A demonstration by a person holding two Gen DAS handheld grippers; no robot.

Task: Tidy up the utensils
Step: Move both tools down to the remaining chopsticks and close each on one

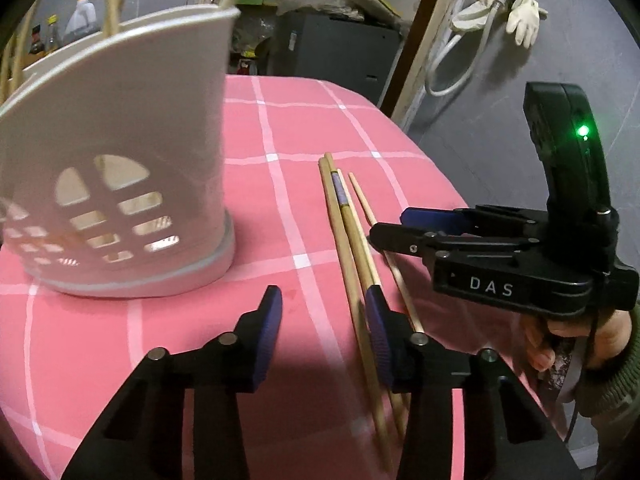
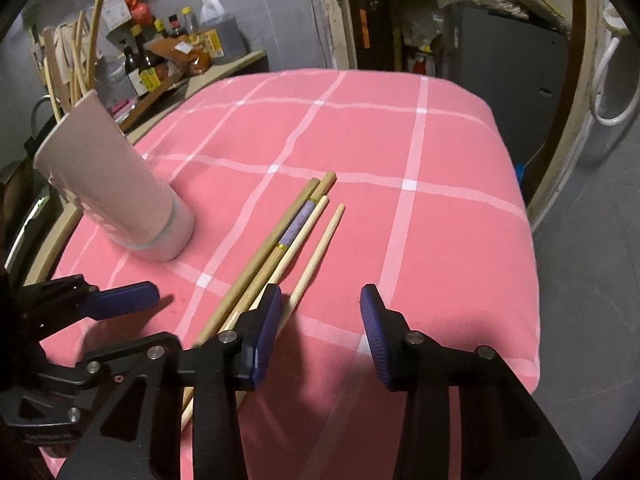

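1. Four chopsticks (image 2: 280, 240) lie side by side on the pink checked cloth (image 2: 420, 152), right of the white holder (image 2: 120, 196).
2. The holder stands upright on the cloth, with more sticks (image 2: 86, 56) rising from it.
3. The left gripper (image 1: 324, 312) hangs over the cloth with its jaws partly apart and nothing between them; its right pad sits over the chopsticks.
4. The right gripper (image 2: 320, 320) is likewise partly apart and empty, its left pad over the chopsticks.
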